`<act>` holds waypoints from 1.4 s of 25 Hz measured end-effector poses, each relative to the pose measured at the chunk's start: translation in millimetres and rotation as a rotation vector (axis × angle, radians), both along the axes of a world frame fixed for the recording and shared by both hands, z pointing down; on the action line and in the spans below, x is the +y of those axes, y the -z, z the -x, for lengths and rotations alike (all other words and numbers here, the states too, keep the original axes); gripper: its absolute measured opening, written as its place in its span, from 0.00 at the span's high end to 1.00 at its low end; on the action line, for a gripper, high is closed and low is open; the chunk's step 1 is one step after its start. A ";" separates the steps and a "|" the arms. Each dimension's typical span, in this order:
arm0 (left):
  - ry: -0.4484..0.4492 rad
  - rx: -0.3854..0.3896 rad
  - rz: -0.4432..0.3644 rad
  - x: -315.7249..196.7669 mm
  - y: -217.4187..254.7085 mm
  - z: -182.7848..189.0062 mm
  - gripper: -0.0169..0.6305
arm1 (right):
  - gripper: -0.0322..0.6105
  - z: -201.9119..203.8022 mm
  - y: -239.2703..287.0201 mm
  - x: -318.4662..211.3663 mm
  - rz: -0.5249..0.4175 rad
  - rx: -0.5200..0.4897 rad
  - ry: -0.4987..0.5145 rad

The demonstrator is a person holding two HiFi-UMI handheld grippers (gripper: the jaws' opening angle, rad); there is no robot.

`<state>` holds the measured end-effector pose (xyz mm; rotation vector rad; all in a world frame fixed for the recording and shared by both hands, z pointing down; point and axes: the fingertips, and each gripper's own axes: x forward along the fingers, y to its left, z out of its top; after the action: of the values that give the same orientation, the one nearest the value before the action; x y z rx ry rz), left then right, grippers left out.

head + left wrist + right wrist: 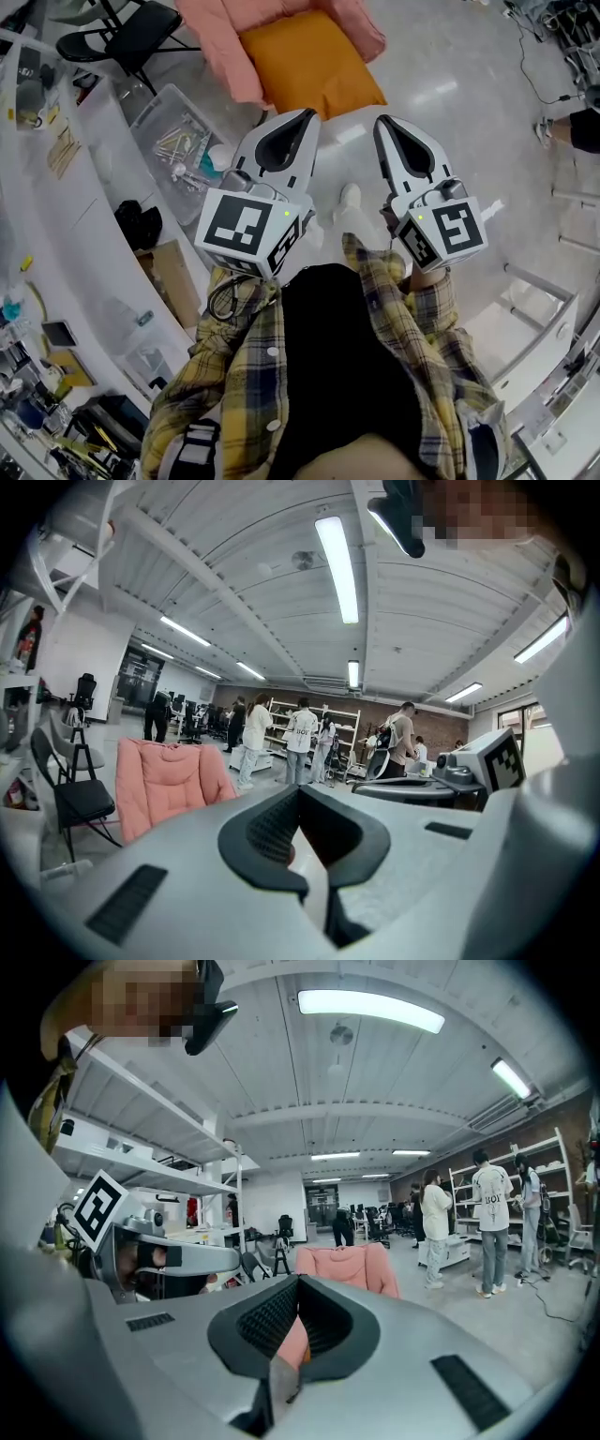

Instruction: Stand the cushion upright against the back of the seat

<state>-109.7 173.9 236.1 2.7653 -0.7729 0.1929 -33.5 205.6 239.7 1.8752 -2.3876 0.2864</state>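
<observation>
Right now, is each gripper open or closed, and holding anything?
Left gripper: closed, holding nothing.
Right gripper: closed, holding nothing.

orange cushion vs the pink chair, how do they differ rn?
Colour: the cushion is orange, the chair is pink. Surface: the cushion looks smooth, the chair is quilted in panels. Pose: the cushion lies on the seat, while the chair's back stands upright. Both are soft and padded.
</observation>
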 end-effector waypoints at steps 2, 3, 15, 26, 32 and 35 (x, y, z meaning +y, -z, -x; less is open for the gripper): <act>-0.003 0.001 0.007 -5.4 -2.3 -1.6 0.97 | 0.92 -2.6 -2.9 -4.2 0.011 0.002 -0.006; -0.002 0.001 0.010 -7.7 -3.4 -2.4 0.97 | 0.92 -3.9 -4.5 -6.2 0.016 0.002 -0.006; 0.062 -0.007 0.016 -52.4 -10.9 -52.6 0.97 | 0.92 -58.9 -11.4 -50.9 0.023 -0.013 0.039; 0.201 0.015 -0.020 -105.1 0.4 -143.4 0.97 | 0.92 -158.9 -3.9 -102.5 0.012 -0.002 0.158; 0.321 -0.010 -0.002 -116.3 -7.0 -158.9 0.97 | 0.92 -186.8 -13.3 -115.3 0.038 -0.018 0.256; 0.375 -0.027 -0.001 -116.4 -9.6 -154.9 0.97 | 0.92 -190.9 -19.3 -118.8 0.049 -0.035 0.291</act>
<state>45.2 57.5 245.8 2.5616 -1.2756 0.1538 157.4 86.9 259.0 1.4875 -2.6055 0.3506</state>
